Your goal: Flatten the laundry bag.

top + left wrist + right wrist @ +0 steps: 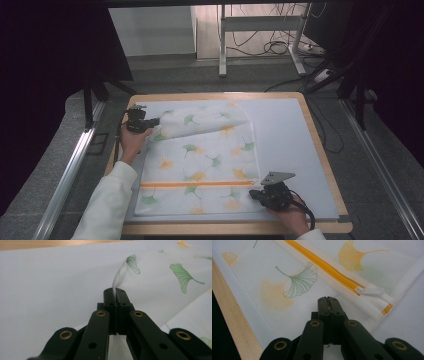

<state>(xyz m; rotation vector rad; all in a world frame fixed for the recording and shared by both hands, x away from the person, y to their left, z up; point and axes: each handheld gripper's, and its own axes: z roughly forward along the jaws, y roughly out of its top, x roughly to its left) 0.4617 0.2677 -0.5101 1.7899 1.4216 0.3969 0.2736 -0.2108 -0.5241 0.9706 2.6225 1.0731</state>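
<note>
I see a white mesh laundry bag (200,170) printed with green and orange ginkgo leaves lying on the pale mat (285,135) that covers the wooden tabletop (320,150). My left gripper (152,122) sits at about 10 o'clock from the bag's middle, clenched on the far left corner of the mesh; in the left gripper view a thin ridge of fabric (120,277) rises pinched between the closed jaws. That far edge is lifted and folded over toward 3 o'clock, so the top layer lies slanted across the bag. My right gripper (255,194) is at about 4 o'clock, at the bag's near right corner, with its grey plate (276,177) on top. In the right gripper view (328,301) its jaws are pressed together over the mesh and seem to nip a sliver of it. The orange zipper (322,266) runs past at 12 o'clock, its white pull (372,291) near the bag's bound edge.
</note>
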